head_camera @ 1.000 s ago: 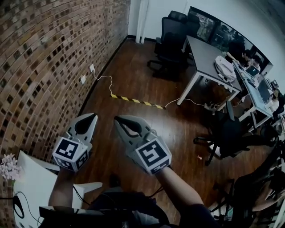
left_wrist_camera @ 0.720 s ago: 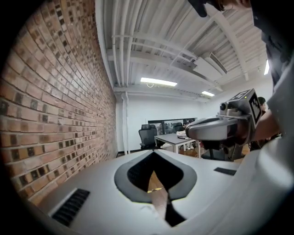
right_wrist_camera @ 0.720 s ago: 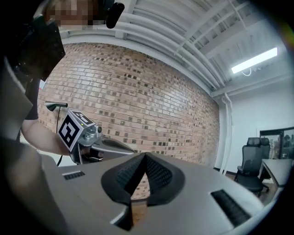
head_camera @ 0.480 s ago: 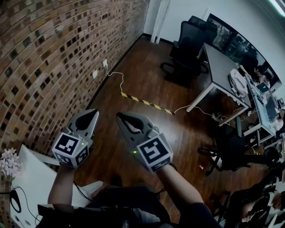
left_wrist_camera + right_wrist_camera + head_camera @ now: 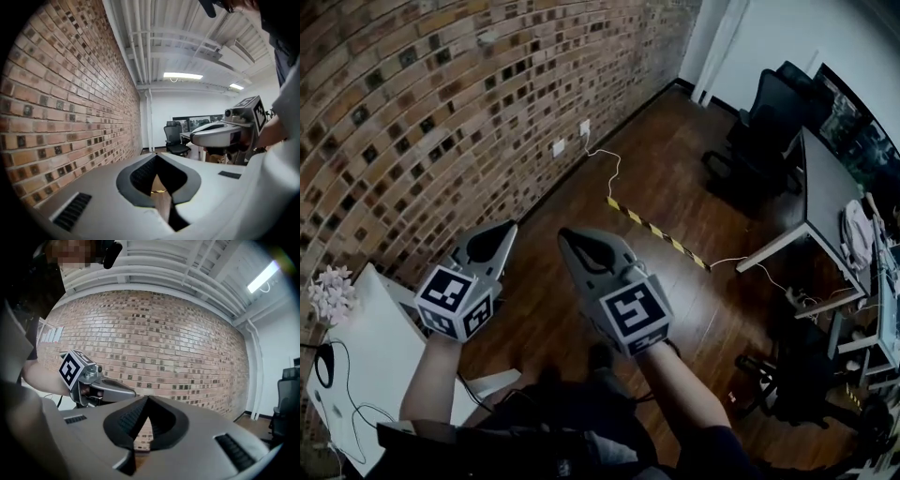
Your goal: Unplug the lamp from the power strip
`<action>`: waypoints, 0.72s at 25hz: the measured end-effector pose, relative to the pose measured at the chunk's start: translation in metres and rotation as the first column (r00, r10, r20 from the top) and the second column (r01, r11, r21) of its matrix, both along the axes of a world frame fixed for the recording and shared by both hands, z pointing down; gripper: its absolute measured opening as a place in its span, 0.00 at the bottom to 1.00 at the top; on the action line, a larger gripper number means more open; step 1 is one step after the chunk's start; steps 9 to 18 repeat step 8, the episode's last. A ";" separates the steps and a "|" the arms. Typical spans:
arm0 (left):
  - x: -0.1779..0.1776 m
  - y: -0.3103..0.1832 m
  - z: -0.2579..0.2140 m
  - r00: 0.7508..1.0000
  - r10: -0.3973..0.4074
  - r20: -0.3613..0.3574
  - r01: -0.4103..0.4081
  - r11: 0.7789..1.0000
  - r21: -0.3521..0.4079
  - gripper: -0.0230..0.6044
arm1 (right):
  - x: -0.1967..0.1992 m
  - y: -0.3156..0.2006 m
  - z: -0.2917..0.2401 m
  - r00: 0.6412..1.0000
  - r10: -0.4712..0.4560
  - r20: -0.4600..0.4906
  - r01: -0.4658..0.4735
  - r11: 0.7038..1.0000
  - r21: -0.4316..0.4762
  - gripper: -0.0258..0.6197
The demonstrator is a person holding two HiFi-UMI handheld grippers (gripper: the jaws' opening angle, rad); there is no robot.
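Left gripper [image 5: 508, 226] on side nearer brick wall [image 5: 412, 103], pointing along wall, about level. Right gripper [image 5: 566, 236] just beside it, on side farther from wall, angled in toward wall. Tips converging, not touching. Left jaws closed tip to tip, nothing between. Right jaws likewise together, empty. Marker cubes at rear of each, facing up. Left forearm [image 5: 431, 384] bare, running straight up to gripper. Right forearm [image 5: 675, 394] slanting in from side away from wall.

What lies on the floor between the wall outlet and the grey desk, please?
In the head view, a white cable and a yellow-and-black striped strip lie between the wall outlet and the desk.
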State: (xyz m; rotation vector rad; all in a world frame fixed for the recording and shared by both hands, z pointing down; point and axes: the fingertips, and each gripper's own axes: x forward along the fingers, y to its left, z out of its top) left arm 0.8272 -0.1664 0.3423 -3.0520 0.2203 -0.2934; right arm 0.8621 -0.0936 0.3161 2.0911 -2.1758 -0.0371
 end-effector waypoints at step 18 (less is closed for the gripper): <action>0.037 -0.026 -0.002 0.982 -0.185 0.022 0.186 0.983 -0.008 0.03 | 0.070 -0.033 0.000 0.988 -0.152 0.039 0.151 0.988 0.035 0.04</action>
